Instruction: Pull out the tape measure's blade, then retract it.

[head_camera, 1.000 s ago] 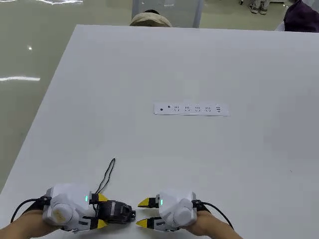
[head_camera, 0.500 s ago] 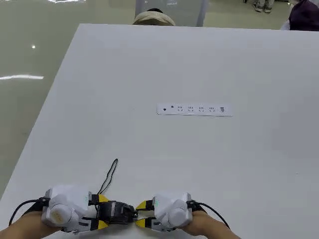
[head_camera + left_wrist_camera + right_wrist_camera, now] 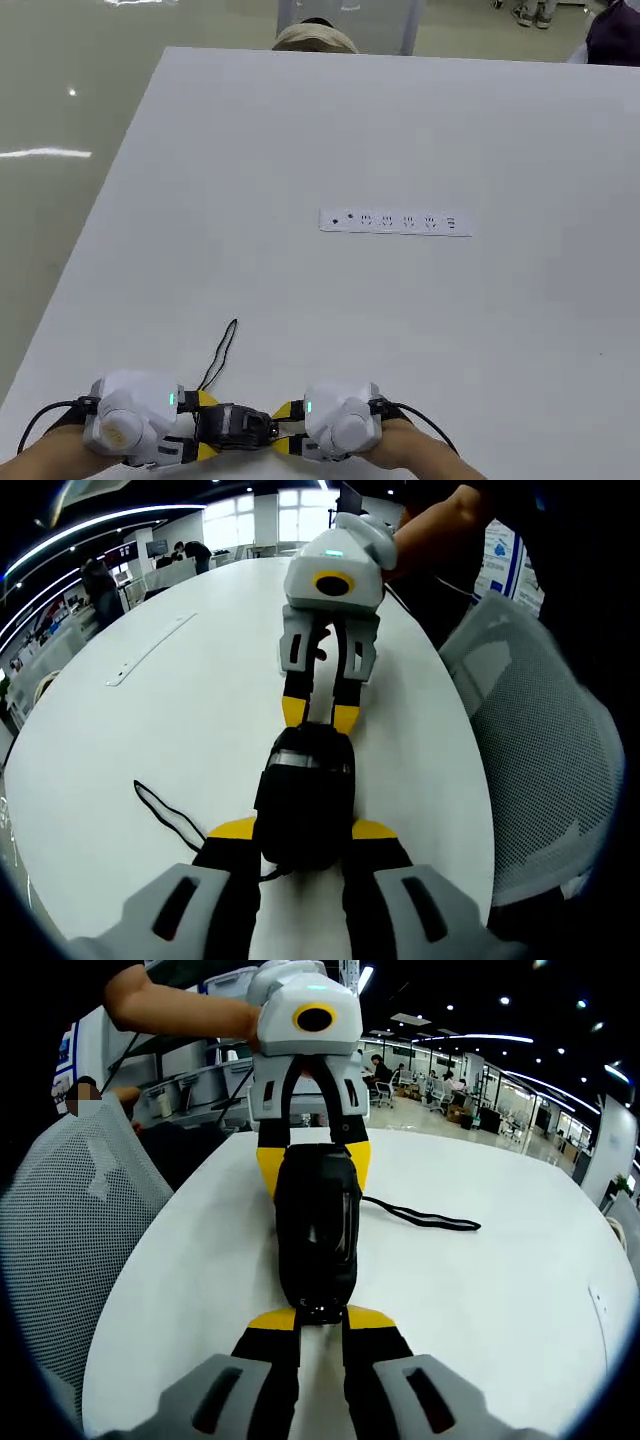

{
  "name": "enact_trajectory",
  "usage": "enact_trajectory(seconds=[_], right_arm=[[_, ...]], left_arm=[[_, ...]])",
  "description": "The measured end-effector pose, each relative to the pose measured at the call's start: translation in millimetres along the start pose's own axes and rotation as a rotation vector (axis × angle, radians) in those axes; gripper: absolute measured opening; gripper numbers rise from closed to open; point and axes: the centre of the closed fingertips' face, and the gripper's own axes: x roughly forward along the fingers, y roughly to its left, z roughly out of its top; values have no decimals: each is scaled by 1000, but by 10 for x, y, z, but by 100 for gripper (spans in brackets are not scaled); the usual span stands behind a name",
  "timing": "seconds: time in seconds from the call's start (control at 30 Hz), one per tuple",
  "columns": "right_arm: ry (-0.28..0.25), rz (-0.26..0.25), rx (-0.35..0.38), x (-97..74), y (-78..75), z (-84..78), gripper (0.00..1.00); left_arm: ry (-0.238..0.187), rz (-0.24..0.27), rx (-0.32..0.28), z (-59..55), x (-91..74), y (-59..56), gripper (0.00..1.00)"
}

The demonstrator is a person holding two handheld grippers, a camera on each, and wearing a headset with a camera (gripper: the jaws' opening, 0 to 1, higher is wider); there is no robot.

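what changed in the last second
The right claw moved left until its open jaws flank the tape measure's front end; no grip is seen yet. The left claw stayed shut on the tape measure, no blade out, and the strap and power strip lay as before.

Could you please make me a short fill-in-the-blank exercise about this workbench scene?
1. The left claw is shut on a tape measure coloured ____.
2. Its thin strap lies on the ____ table.
3. The right claw reaches the tape measure's end with its tips, pointing toward the ____ claw.
4. Nothing is ____ into the power strip.
Missing words: black; white; left; plugged.
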Motion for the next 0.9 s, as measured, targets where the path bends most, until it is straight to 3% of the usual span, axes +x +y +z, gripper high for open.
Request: enact_trajectory(seconds=[0.53,0.9], right_arm=[[8,11,16,-6,20,32,10],[15,19,-16,-22,26,53,9]], left_arm=[[5,5,-4,-14,-26,-7,27],[12,9,3,-44,-38,0,27]])
